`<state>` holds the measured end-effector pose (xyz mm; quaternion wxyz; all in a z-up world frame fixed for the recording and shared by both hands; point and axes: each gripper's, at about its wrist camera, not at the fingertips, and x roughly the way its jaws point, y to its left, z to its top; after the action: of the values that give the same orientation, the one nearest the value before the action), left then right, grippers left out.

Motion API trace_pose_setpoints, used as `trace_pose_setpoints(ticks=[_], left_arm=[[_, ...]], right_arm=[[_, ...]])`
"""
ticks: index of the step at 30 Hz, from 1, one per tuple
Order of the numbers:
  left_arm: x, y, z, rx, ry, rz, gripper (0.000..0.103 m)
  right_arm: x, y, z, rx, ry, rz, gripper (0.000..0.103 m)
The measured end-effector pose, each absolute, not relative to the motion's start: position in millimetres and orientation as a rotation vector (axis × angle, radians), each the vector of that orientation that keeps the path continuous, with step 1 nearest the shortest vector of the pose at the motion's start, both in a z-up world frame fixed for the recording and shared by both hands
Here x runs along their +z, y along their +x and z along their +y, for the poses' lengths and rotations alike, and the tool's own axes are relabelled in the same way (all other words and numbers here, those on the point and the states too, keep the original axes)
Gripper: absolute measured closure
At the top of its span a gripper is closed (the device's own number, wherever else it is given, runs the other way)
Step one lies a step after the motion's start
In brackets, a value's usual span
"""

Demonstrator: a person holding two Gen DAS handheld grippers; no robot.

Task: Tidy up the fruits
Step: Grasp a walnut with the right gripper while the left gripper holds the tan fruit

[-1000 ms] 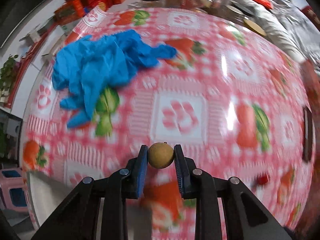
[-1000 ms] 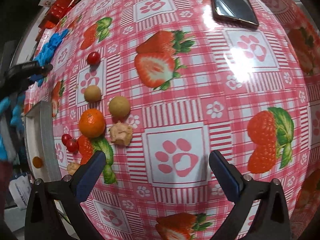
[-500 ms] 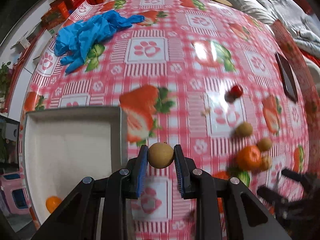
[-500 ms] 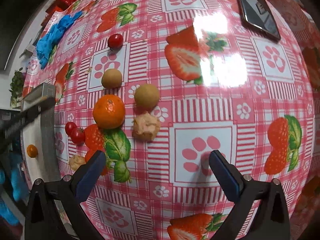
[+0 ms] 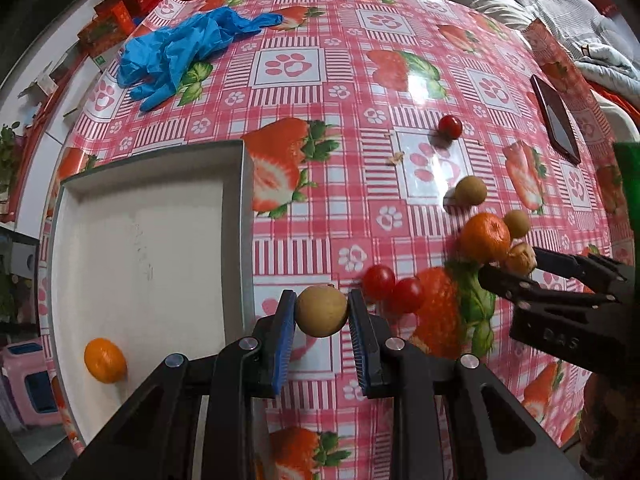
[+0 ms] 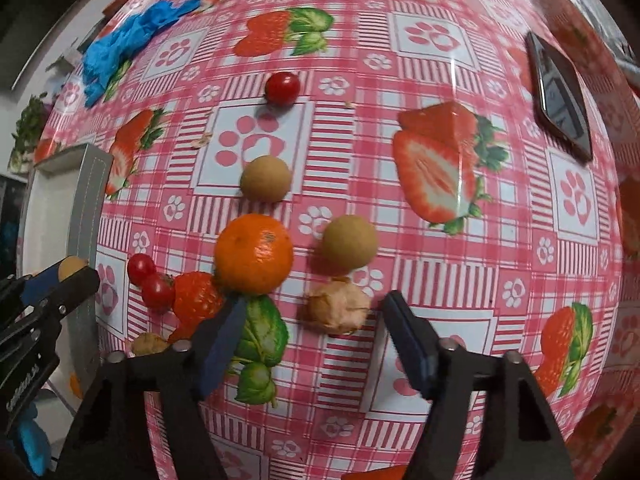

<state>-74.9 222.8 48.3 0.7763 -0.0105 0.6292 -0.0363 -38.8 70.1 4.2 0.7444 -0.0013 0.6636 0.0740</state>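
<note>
My left gripper (image 5: 322, 318) is shut on a tan longan (image 5: 322, 311), held just right of the white tray's wall (image 5: 246, 240). A small orange (image 5: 105, 361) lies in the tray. My right gripper (image 6: 314, 334) is open, its jaws either side of a peeled longan (image 6: 338, 309). Beyond it lie a mandarin (image 6: 254, 254), two whole longans (image 6: 349, 243) (image 6: 266, 179), a pair of cherry tomatoes (image 6: 150, 280) and a lone cherry tomato (image 6: 282, 88). The right gripper also shows in the left wrist view (image 5: 516, 268).
A blue glove (image 5: 188, 48) lies at the table's far left. A black phone (image 6: 560, 96) lies at the right edge. Another pale fruit piece (image 6: 149, 344) sits near the tray wall. Red boxes (image 5: 136, 0) stand beyond the table.
The left gripper has pulled back and swung right with the longan, bringing the tray and fruit into view. The right gripper has moved in around the peeled longan.
</note>
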Motion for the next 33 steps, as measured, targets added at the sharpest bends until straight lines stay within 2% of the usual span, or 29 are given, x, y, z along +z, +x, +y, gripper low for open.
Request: trace_pose_setpoints(ticks=[3,4,5,10,19,33], left_arm=[[51,-80,223,-0.083,-0.030,1.363,0.076],[52,-81,223,-0.084,-0.031,1.361,0.076],[53,-83,223,-0.084,-0.030,1.359,0.076],[61,-89,230,-0.072,-0.048,1.345,0.076],[77,-101,254,-0.023,-0.079,1.320,0.076],[72,-128,327,0.125,-0.148,1.325,0.076]], right_arm=[[5,-39,77,0.142,-0.017,1.442,0.058],[5,-38,77,0.138,-0.018,1.440,0.073],[6,-38,75,0.143,-0.009,1.440,0.077],[11,-46,50,0.173,0.115,1.462,0.077],[37,-64,52,0.216,0.141,1.455,0.077],[59,-75,142,0.382,0.064,1.440,0.077]])
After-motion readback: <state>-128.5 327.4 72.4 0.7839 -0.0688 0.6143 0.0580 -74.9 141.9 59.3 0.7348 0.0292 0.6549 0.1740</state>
